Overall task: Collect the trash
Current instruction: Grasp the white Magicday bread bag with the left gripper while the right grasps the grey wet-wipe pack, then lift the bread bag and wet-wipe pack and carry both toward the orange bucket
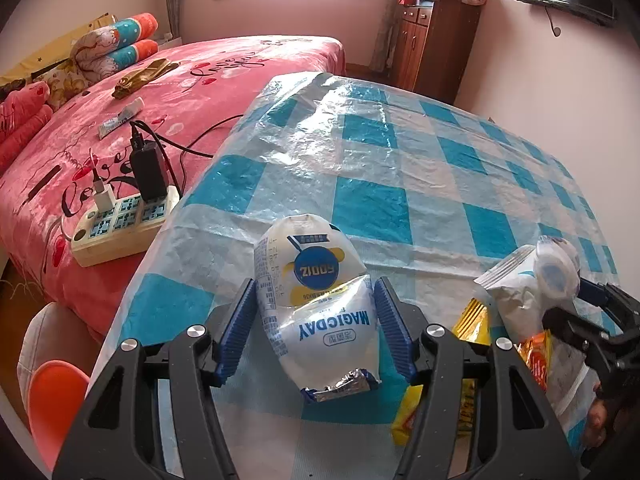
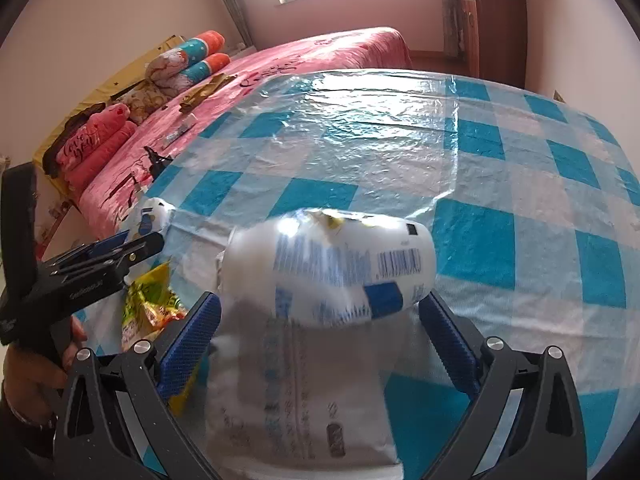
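Here, the left hand-held gripper (image 1: pixel 316 326) is seen closed on a white MAGICDAY wrapper (image 1: pixel 320 308), w/ both blue pads (image 1: pixel 240 328) pressed into its sides; the wrapper stands up off the worktop (image 1: pixel 400 152) near its near edge, crumpled foil end toward the camera. The worktop is covered by a blue-and-white checked plastic sheet.

In the right wrist view, a second white wrapper w/ barcode (image 2: pixel 332 272) is seen between the fingers of the right hand-held gripper (image 2: pixel 320 344), blurred; the fingers stand wide, and whether the pads are pressed on it cannot be told. Under it, a flat white bag w/ print (image 2: pixel 304 412) is seen, its support not clear.

Between the two grippers, close to the near edge, a yellow packet (image 1: pixel 472 328) & an orange-red packet (image 1: pixel 536 360) are lying, partly hidden.

Beyond the worktop's left edge, a pink bed (image 1: pixel 224 76) is seen, w/ a power strip (image 1: pixel 120 224) & plugged chargers set on it just beside the worktop. A wooden cabinet (image 1: pixel 432 44) stands past the far edge.
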`<action>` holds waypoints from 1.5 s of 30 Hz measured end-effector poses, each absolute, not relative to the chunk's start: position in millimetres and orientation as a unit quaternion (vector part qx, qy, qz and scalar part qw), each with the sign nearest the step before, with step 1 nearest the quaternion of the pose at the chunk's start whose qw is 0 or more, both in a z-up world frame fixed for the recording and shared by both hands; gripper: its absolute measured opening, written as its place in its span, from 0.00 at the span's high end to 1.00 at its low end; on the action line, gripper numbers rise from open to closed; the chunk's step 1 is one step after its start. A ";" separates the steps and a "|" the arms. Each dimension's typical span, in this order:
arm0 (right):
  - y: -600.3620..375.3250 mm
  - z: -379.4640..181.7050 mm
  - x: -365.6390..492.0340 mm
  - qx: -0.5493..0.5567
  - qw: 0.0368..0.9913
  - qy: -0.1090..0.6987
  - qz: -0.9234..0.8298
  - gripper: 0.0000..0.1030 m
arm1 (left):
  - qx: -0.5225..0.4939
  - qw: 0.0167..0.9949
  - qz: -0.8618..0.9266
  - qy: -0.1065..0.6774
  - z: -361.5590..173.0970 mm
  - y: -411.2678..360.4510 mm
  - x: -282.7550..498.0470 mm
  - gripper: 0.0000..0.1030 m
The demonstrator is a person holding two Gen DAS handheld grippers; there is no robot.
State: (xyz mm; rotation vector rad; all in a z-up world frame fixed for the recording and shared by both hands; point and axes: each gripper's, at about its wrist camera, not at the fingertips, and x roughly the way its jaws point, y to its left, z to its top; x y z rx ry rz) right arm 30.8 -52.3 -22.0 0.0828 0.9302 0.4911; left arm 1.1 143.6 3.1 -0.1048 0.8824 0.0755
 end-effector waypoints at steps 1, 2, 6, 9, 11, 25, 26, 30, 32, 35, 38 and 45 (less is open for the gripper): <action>-51.5 -21.4 28.0 0.039 0.864 0.443 0.236 0.05 | -0.050 0.903 0.036 0.426 3.0 143.3 -0.5 0.41; -50.3 -21.1 24.9 0.039 0.863 0.443 0.239 0.05 | -0.049 0.903 0.036 0.425 2.8 143.1 -2.2 0.41; -38.3 -21.4 11.0 0.008 0.866 0.437 0.242 0.05 | -0.049 0.905 0.036 0.422 2.5 144.0 -11.0 0.41; -24.9 -23.6 0.4 -0.037 0.868 0.431 0.241 0.05 | -0.051 0.906 0.037 0.419 1.8 146.1 -16.9 0.41; -18.7 -23.6 -4.3 -0.059 0.871 0.427 0.234 0.05 | -0.054 0.906 0.038 0.418 1.7 148.2 -21.2 0.41; -12.2 -23.3 -14.7 -0.085 0.879 0.417 0.216 0.25 | -0.083 0.909 0.039 0.406 3.5 167.4 -41.7 0.41; -12.3 -23.0 -15.8 -0.085 0.879 0.416 0.216 0.25 | -0.084 0.910 0.038 0.404 3.9 168.5 -43.0 0.41; -14.2 -19.4 -22.0 -0.082 0.885 0.406 0.212 0.25 | -0.082 0.911 0.039 0.403 3.9 169.7 -46.4 0.41; -15.3 -19.6 -24.4 -0.079 0.886 0.406 0.211 0.25 | -0.085 0.910 0.037 0.403 2.8 172.0 -50.1 0.41; -17.2 -18.3 -29.9 -0.076 0.888 0.403 0.210 0.25 | -0.088 0.911 0.036 0.401 2.7 175.7 -57.2 0.41; -17.3 -15.2 -33.6 -0.075 0.888 0.401 0.212 0.25 | -0.092 0.913 0.036 0.395 5.3 179.9 -63.5 0.41; -14.2 -1.2 -47.3 -0.077 0.895 0.384 0.214 0.25 | -0.102 0.917 0.036 0.384 10.7 191.1 -81.6 0.41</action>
